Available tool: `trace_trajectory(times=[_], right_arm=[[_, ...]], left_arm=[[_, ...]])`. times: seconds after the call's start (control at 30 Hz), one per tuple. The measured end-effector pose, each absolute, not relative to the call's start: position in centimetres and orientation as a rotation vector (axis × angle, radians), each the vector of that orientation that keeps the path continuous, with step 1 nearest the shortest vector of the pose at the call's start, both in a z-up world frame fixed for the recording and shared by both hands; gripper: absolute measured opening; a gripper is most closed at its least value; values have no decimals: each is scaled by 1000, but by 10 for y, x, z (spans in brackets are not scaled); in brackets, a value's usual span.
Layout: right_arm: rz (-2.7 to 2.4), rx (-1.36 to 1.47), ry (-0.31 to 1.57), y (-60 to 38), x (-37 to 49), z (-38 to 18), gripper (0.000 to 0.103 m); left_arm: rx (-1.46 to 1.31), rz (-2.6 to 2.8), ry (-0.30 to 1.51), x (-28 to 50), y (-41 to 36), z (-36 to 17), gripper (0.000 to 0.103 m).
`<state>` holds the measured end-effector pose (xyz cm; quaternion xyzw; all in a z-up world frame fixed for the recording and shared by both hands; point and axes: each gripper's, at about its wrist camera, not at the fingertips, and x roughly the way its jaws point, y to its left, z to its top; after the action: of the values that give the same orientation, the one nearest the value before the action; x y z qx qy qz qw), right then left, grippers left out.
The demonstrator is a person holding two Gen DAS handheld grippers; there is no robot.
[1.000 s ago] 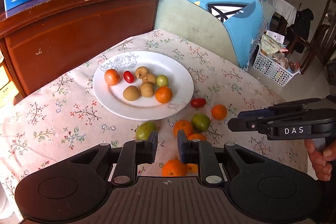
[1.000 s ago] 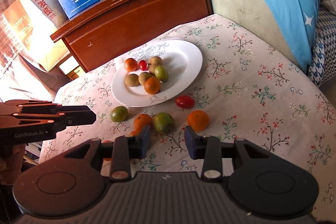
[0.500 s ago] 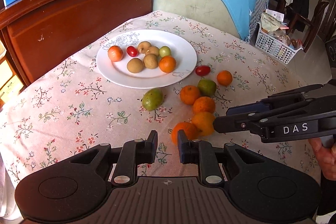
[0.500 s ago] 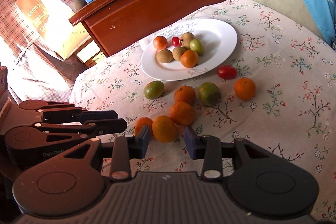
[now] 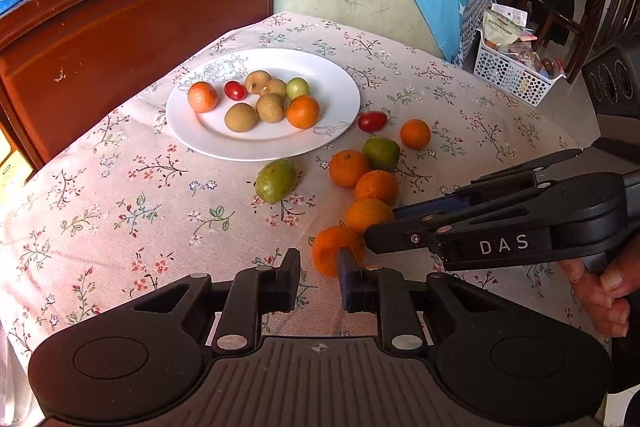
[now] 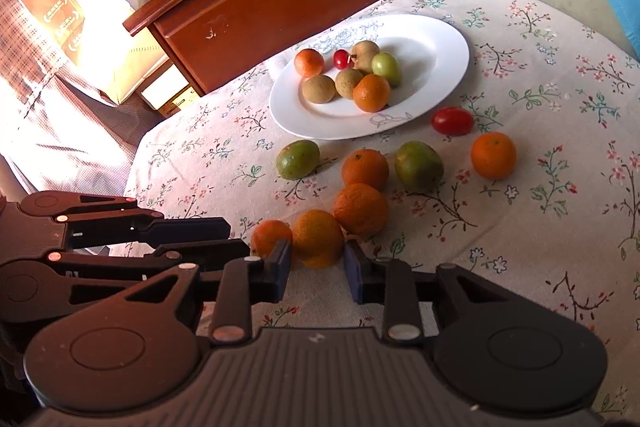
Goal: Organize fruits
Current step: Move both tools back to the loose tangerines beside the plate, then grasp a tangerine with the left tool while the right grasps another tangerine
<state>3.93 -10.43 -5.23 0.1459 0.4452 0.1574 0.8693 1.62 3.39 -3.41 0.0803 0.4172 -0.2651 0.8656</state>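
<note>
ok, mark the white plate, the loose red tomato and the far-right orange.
white plate (image 6: 448, 43), right wrist view, bare inner surface near the far rim.
loose red tomato (image 6: 452, 121), right wrist view, centre of its skin.
far-right orange (image 6: 493, 155), right wrist view, middle of its peel.

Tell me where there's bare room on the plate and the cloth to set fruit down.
The plate is bare on its right half, beside the green fruit; its left-centre is packed. The cloth lies open left of the green lime. The strip from the tomato down the oranges to both grippers is crowded.
</note>
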Motion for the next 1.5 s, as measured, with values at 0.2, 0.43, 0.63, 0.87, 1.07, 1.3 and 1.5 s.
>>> trace_trajectory(times=[0.2,0.43,0.63,0.87,1.07,1.3,1.5], right_arm=[[345,293,930,-111,33,-42,22],[353,298,947,-114,31,-41,25],[359,286,968,-107,32,-47,41],[362,287,981,-105,34,-56,30],[321,277,945,-113,34,-42,30],[247,292,944,-125,36,-40,30],[224,304,941,-130,35,-39,30]], left_arm=[[176,-578,881,16,27,-37,20],[210,-589,884,15,21,-41,20],[250,-573,871,17,22,-40,21],[254,-573,872,18,22,-41,21],[216,-578,882,22,21,-41,22],[203,-585,890,24,13,-42,22],[217,-574,876,24,6,-43,25]])
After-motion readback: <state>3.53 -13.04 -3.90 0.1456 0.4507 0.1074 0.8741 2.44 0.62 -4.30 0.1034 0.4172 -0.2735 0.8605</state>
